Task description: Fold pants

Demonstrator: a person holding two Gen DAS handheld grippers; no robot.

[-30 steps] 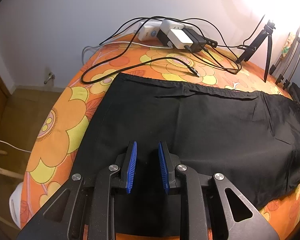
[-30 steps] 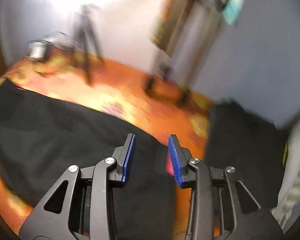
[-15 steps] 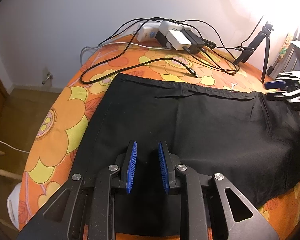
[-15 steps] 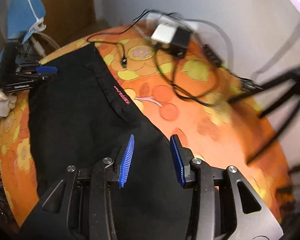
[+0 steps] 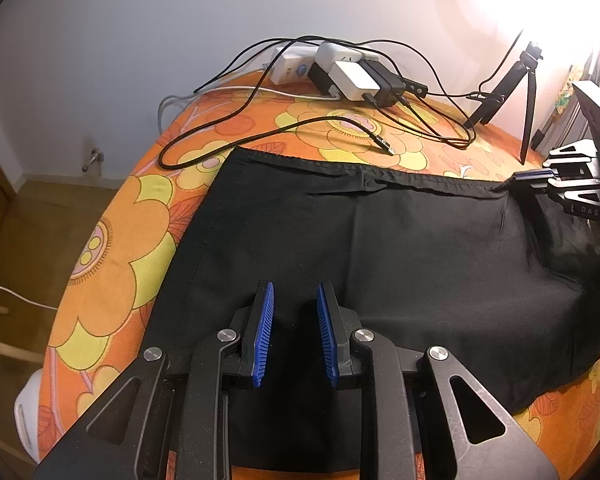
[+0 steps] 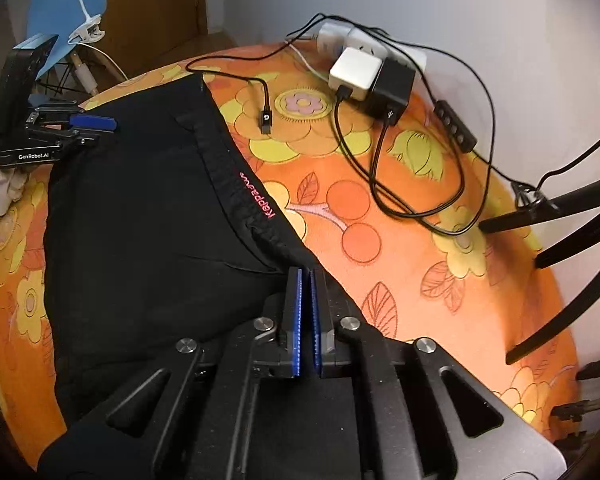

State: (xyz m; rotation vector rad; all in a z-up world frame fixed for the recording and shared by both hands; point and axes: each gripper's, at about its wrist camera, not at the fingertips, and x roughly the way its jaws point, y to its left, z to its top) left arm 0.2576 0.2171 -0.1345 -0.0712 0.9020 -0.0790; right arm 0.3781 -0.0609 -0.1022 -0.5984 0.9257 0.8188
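Black pants [image 5: 400, 256] spread flat on round table with orange floral cloth [image 5: 112, 248], both grippers at the waistband end.
Right gripper [image 6: 305, 276] clenched on the waistband edge, fabric pinched between blue pads. Left gripper [image 5: 293, 300] over the opposite side, jaws slightly apart, nothing gripped. Chargers and cables [image 6: 374, 76] near the wall, tripod [image 5: 516, 92] beside them.

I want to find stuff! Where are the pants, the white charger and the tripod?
pants [image 5: 400, 256], left wrist view, on the flat black cloth in the middle.
white charger [image 6: 355, 68], right wrist view, on its top face.
tripod [image 5: 529, 92], left wrist view, on one black leg.
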